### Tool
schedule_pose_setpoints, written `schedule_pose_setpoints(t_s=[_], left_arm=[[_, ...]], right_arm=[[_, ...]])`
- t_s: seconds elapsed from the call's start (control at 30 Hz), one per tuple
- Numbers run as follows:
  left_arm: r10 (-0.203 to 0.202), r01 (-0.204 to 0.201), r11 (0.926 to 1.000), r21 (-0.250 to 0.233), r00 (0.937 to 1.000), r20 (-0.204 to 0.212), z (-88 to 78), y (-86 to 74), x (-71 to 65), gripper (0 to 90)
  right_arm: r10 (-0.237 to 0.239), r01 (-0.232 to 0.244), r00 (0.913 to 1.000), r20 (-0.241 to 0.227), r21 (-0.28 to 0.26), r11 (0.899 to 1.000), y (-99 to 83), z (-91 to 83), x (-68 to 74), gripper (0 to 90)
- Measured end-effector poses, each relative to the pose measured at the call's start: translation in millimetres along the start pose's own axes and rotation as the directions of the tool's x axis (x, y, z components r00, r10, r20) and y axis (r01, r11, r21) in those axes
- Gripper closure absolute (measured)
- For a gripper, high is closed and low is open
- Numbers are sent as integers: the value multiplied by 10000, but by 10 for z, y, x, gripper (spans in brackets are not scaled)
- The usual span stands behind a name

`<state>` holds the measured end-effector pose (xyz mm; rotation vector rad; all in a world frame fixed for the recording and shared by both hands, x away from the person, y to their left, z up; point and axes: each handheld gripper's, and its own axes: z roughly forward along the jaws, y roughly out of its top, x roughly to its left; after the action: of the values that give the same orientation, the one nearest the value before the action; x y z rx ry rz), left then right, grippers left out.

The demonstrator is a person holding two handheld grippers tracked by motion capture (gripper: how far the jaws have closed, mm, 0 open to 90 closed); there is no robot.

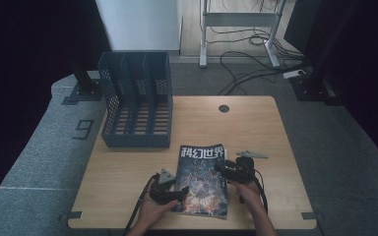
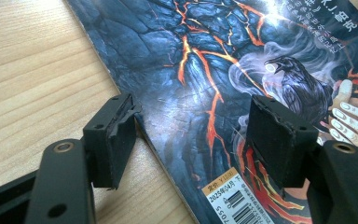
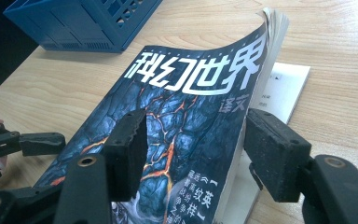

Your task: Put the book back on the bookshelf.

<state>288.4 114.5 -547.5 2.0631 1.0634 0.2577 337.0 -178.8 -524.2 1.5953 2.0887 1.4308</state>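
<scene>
High view: both tools straddle the magazine's edges.

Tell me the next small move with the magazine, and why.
Probably close the right claw on the lifted edge of the magazine. Its jaws stand open astride that edge, whose pages already curl up off the table. The left claw is open too, straddling the opposite edge, which lies flat, so it could steady that side.

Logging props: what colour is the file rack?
Blue file rack, seen best in the right gripper view.
</scene>
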Motion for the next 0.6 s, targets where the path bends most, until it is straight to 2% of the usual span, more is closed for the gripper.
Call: schedule_pose_setpoints(t_s=[0.47, 0.6], left_arm=[[31, -31, 10000, 13, 10000, -36, 2, 2, -1, 324], [43, -43, 10000, 20, 10000, -63, 2, 2, -3, 322]], right_arm=[[-478, 478, 9988, -70, -88, 9988, 20, -6, 64, 408], [-258, 258, 9997, -58, 27, 9997, 2, 20, 1, 412]])
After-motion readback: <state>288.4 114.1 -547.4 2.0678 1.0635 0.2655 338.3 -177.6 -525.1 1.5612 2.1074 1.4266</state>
